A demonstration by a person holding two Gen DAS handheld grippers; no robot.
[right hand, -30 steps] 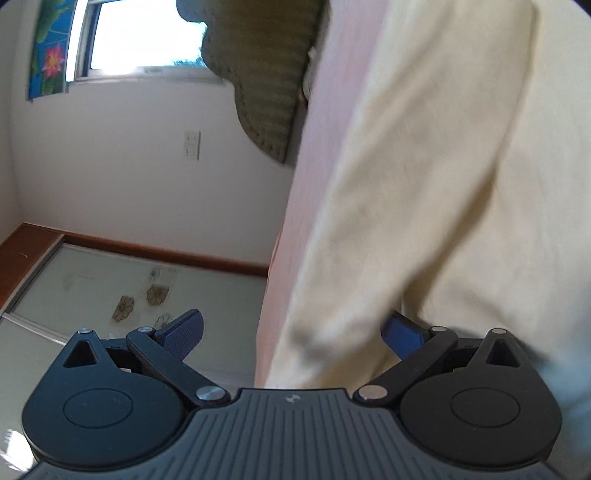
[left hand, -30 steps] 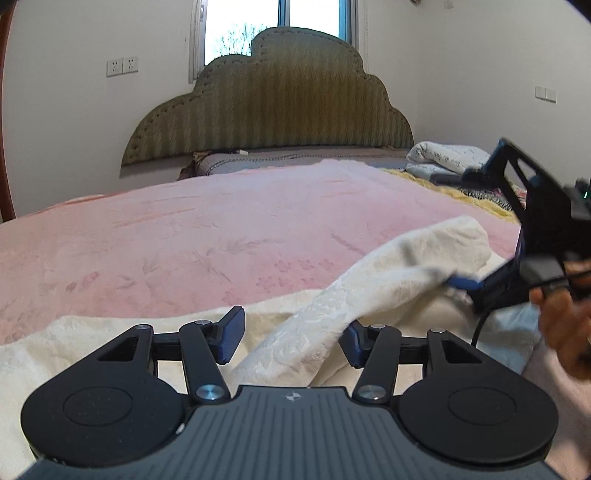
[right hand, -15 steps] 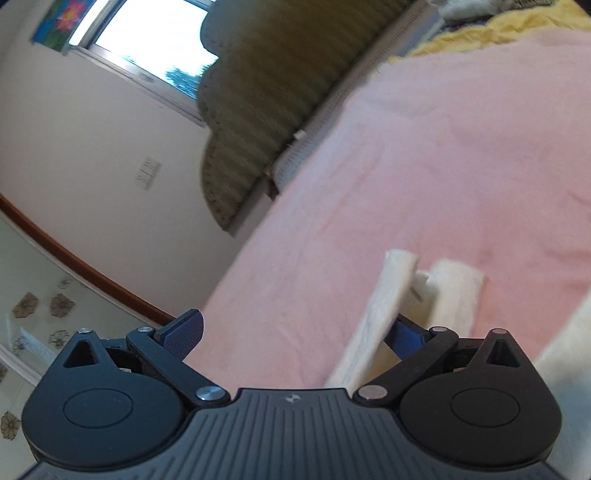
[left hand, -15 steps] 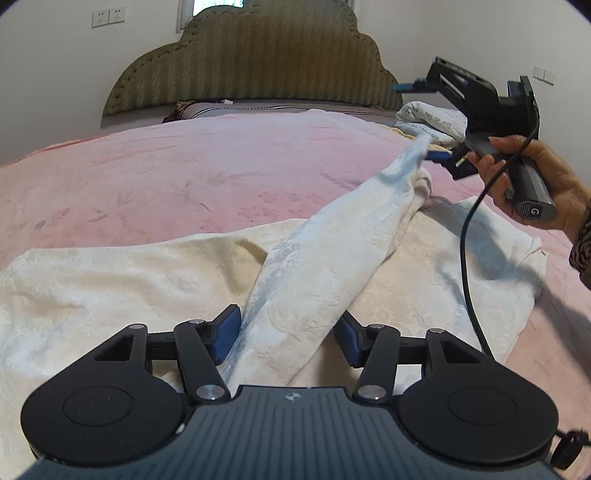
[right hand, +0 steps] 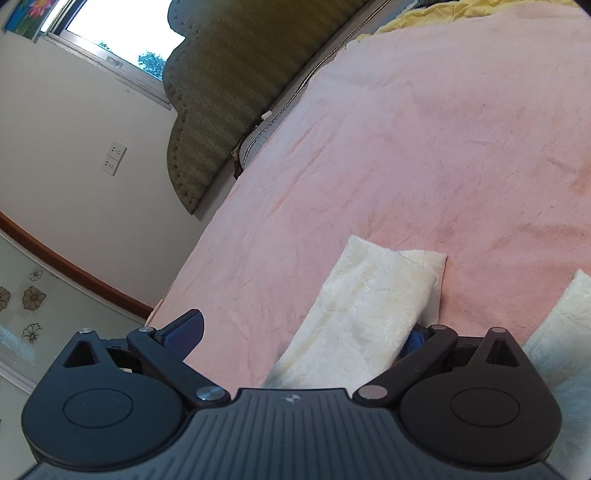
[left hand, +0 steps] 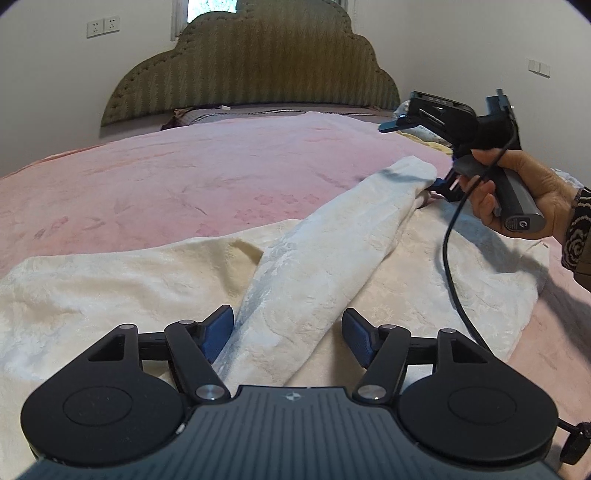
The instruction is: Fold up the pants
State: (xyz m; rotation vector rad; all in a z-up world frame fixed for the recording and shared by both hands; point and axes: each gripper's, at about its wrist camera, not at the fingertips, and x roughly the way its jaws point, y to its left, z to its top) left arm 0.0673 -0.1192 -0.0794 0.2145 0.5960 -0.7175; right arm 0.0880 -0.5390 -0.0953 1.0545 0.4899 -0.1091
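Cream pants (left hand: 110, 280) lie spread on the pink bedspread (left hand: 177, 177). One leg (left hand: 314, 258) is folded over and runs from my left gripper (left hand: 288, 332) up to the right gripper (left hand: 415, 155). The left jaws are opening. The leg lies between them against the left pad (left hand: 218, 328), while the right pad (left hand: 356, 339) stands clear. In the right wrist view the leg's hem (right hand: 362, 299) drapes over one finger of my right gripper (right hand: 299, 336), whose jaws stand wide apart. That finger's pad is hidden by the cloth.
A green padded headboard (left hand: 251, 70) stands at the far end. Pillows and yellow bedding (right hand: 443, 14) lie at the far right. A hand (left hand: 524, 188) holds the right gripper, and its black cable (left hand: 448, 258) hangs over the pants. Bare pink bedspread stretches to the left.
The right gripper carried the leg's end from close by out to the far right and turned level. The left view dipped toward the bed, and the left jaws widened a little.
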